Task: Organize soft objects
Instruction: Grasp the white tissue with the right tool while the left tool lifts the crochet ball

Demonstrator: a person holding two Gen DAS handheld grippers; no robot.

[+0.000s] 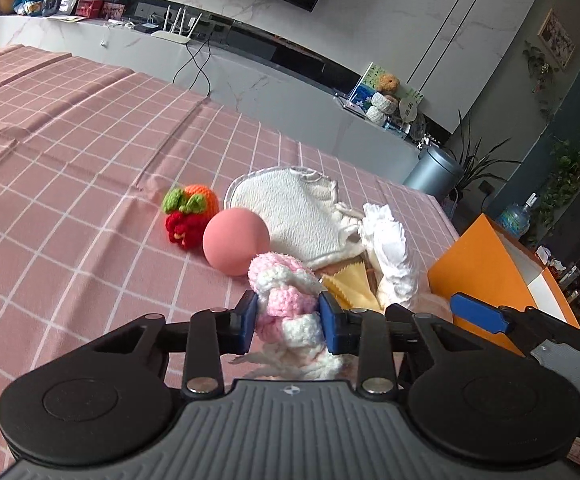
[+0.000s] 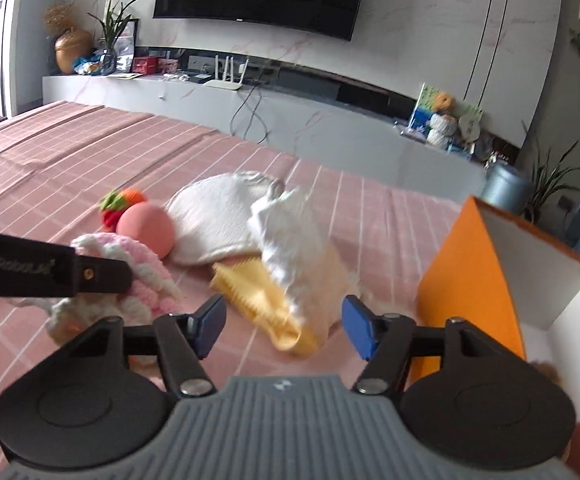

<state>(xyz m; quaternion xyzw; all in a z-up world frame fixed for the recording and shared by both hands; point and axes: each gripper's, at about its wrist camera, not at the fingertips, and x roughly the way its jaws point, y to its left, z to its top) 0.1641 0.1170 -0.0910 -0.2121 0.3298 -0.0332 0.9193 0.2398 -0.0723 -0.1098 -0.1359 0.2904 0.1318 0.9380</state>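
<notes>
My left gripper [image 1: 288,314] is shut on a pink and white knitted piece [image 1: 285,300] and holds it just above the pink checked cloth; it also shows in the right wrist view [image 2: 145,276]. My right gripper [image 2: 283,326] is open and empty, its jaws on either side of a yellow cloth [image 2: 265,300] and a white cloth [image 2: 290,240]. A pink ball [image 1: 235,242], a knitted red and orange fruit [image 1: 187,216] and a cream towel [image 1: 294,210] lie beyond. An orange box [image 2: 490,280] stands open at the right.
The table is covered by a pink checked cloth [image 1: 69,160]. A grey TV bench [image 2: 290,116] with a router and toys runs behind it. A grey bin [image 1: 434,172] and plants stand at the far right.
</notes>
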